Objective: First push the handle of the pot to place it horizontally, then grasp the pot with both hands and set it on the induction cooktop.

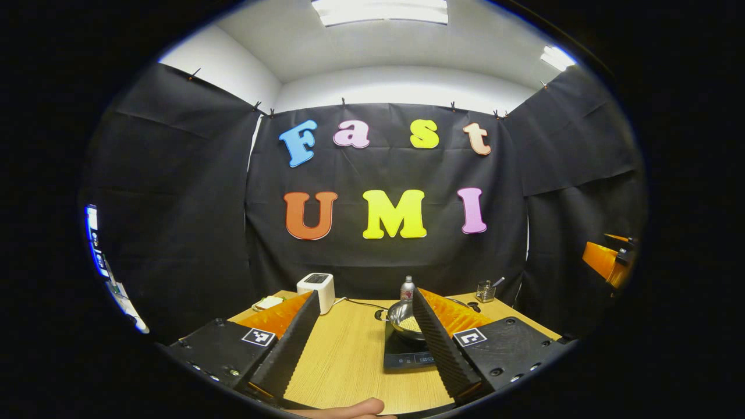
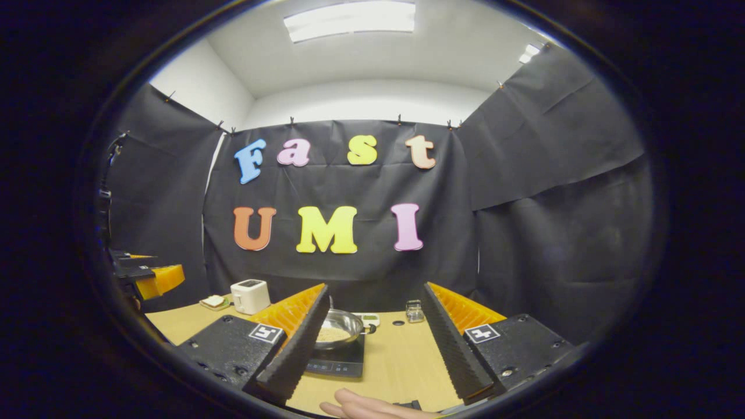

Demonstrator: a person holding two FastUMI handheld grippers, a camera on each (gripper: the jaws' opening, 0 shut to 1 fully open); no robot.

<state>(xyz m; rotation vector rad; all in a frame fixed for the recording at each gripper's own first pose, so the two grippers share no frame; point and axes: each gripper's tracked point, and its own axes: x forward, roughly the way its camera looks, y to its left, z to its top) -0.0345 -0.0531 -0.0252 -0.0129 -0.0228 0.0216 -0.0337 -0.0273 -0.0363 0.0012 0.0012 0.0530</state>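
Pot (image 2: 336, 329) sits on the induction cooktop (image 2: 340, 362), beyond the right gripper (image 2: 372, 340)'s left finger; left gripper (image 1: 364, 343) too has fingers spread, holding nothing. Looks finished — next, just back both away.

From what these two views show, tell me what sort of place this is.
Probably a staged recording booth set up as a small kitchen, not a real one: black cloth wall pinned up on all sides, a wooden table carrying an induction cooktop with a steel pot on it, and a white toaster.
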